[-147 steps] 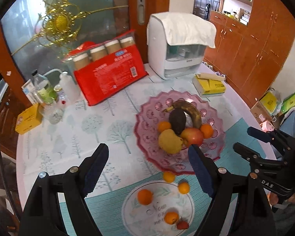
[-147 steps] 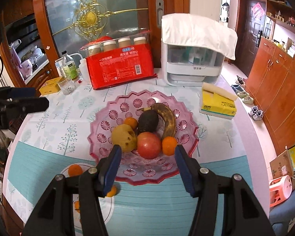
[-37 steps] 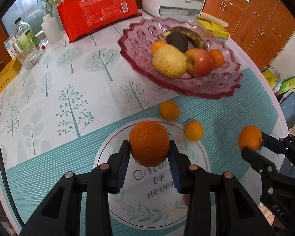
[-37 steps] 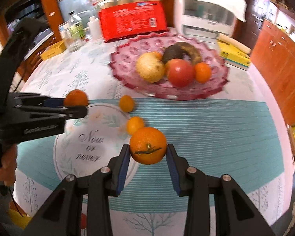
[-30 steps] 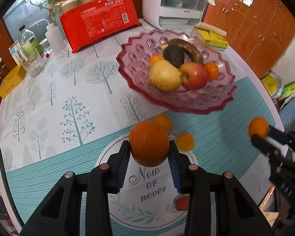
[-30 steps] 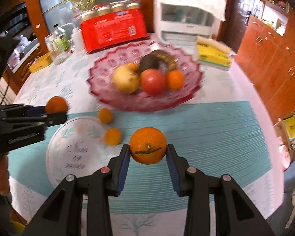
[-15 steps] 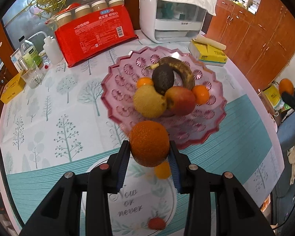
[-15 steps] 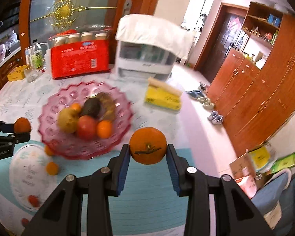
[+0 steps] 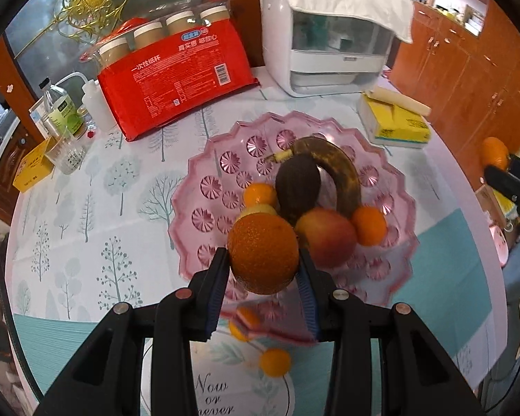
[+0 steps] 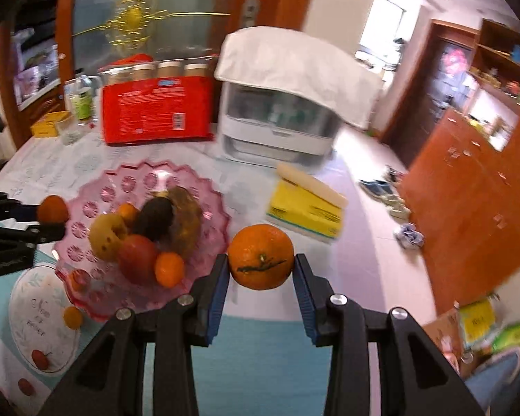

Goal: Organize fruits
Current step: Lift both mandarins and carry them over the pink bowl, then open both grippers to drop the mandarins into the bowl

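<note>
My left gripper (image 9: 262,274) is shut on an orange (image 9: 262,253) and holds it above the near edge of the pink fruit bowl (image 9: 204,170). The bowl holds a banana (image 9: 332,163), an avocado (image 9: 298,187), an apple (image 9: 326,239), a pear and small oranges. My right gripper (image 10: 261,272) is shut on another orange (image 10: 261,256), raised to the right of the bowl (image 10: 197,187). The white plate (image 10: 24,305) near the front holds small oranges (image 9: 275,361) and a red fruit (image 10: 40,359).
A red cup package (image 9: 173,79), a white appliance (image 9: 329,31), a yellow tissue pack (image 9: 395,124), bottles (image 9: 57,104) and a glass (image 9: 66,152) stand at the back of the round table. The table edge and wooden cabinets (image 10: 468,187) lie to the right.
Both grippers have lifted with their oranges. The left one moved forward over the bowl's near edge. The right one swung further right, away from the bowl.
</note>
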`<state>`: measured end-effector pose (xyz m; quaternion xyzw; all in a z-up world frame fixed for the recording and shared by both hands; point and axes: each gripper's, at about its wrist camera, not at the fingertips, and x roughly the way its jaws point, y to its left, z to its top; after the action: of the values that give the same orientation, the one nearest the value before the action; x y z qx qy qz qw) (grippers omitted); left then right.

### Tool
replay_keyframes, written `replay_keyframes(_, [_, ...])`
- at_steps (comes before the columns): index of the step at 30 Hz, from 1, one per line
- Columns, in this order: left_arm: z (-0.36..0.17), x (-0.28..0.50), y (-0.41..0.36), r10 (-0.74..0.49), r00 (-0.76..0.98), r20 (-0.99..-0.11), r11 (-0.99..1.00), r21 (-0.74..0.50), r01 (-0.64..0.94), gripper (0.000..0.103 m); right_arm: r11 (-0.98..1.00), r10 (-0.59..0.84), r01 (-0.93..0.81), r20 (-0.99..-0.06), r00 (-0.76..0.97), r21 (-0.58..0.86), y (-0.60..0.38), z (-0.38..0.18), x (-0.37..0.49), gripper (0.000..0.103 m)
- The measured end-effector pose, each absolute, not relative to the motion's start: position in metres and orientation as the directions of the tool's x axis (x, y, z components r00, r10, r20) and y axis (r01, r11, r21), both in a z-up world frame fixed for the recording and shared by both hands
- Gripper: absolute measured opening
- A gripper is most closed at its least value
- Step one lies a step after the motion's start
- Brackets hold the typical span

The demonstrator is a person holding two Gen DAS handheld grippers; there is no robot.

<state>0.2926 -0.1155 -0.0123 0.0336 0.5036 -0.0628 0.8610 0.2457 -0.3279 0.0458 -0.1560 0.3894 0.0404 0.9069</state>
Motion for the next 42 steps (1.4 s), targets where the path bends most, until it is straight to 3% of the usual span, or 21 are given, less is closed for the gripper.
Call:
replay_keyframes(18, [-0.051,0.338,-0.119,-0.008,0.435,-0.901,0.999,0.017,0.052,0.039,0.902,0.114,-0.399,-0.804,0.584,-0.162,-0.284,-0.014,0.307,0.039])
replay_keyframes(20, [-0.051,0.338,-0.119,-0.01,0.443,-0.897,0.998,0.015,0.053,0.055,0.901,0.116,-0.404,-0.805,0.582,-0.162,-0.283,-0.017,0.309,0.039])
replay_keyframes(23, [-0.048,0.336,-0.121,0.003,0.472,-0.882,0.998,0.031,0.051,0.069,0.897,0.128,-0.416,-0.812,0.57,-0.15,-0.28,-0.021,0.311,0.04])
replay_keyframes(29, [-0.046,0.334,-0.12,0.008,0.477,-0.879,0.999,0.032,0.041,0.076,0.897,0.155,-0.424,-0.805,0.573,-0.129,-0.277,-0.019,0.312,0.048])
replay_keyframes(42, [-0.034,0.314,-0.105,0.027,0.501,-0.865,0.999,0.045,0.024,0.078,0.895,0.176,-0.43,-0.795,0.581,-0.116,-0.266,-0.012,0.298,0.05])
